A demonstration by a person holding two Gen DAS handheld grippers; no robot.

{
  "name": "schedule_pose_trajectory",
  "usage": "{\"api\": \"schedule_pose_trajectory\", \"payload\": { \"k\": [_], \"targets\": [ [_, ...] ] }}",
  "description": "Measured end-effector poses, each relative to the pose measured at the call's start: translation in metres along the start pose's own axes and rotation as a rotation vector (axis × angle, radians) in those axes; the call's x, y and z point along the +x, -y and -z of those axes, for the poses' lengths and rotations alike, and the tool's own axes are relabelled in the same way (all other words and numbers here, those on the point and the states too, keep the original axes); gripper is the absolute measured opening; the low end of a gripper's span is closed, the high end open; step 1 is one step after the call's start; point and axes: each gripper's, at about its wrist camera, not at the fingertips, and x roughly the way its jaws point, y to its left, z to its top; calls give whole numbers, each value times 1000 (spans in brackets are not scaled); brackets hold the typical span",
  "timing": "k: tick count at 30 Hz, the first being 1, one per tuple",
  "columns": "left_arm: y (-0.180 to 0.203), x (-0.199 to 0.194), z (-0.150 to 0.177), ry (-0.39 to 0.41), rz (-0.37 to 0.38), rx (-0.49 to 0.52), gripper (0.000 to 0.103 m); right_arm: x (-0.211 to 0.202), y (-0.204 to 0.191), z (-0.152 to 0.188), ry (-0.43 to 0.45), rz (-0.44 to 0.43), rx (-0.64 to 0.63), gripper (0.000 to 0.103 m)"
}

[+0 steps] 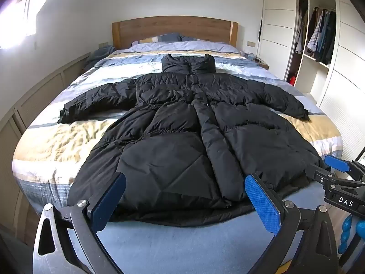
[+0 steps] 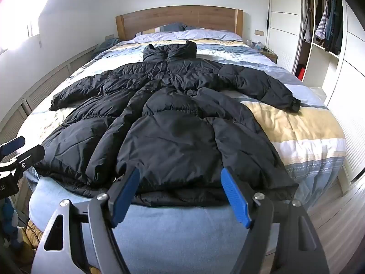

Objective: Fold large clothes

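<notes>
The left gripper (image 1: 184, 196) fills the bottom of its own view, its blue pads spread wide with nothing between them, hanging just short of the hem of a long black padded coat (image 1: 182, 123). The right gripper (image 2: 181, 193) stands much the same over the other half of the hem, its jaws apart and empty, the pads not yet pressing on the cloth.

The coat lies face up on the striped bed cover (image 1: 68, 137), collar toward the wooden headboard (image 1: 173, 29), both sleeves spread out to the sides and the hem at the foot of the bed, nearest both tools.

By my reading the folding has not begun: the coat is laid out flat and no part is turned over. The step in hand looks like the approach to a first grasp. The next move calls for lowering each tool onto the thick hem, or reaching out to a sleeve, and closing firmly, since puffy slick cloth may slip out.
</notes>
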Motion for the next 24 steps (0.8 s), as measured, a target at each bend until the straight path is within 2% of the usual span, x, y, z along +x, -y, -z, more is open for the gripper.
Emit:
{"api": "schedule_pose_trajectory", "payload": {
  "k": [12,24],
  "targets": [
    [1,-3,5,-26,-1,-15,102,0,0,0,6,10,-6,73],
    [-2,9,2,-57,30,-7,102,3,4,1,6,9,-14,73]
  ]
}}
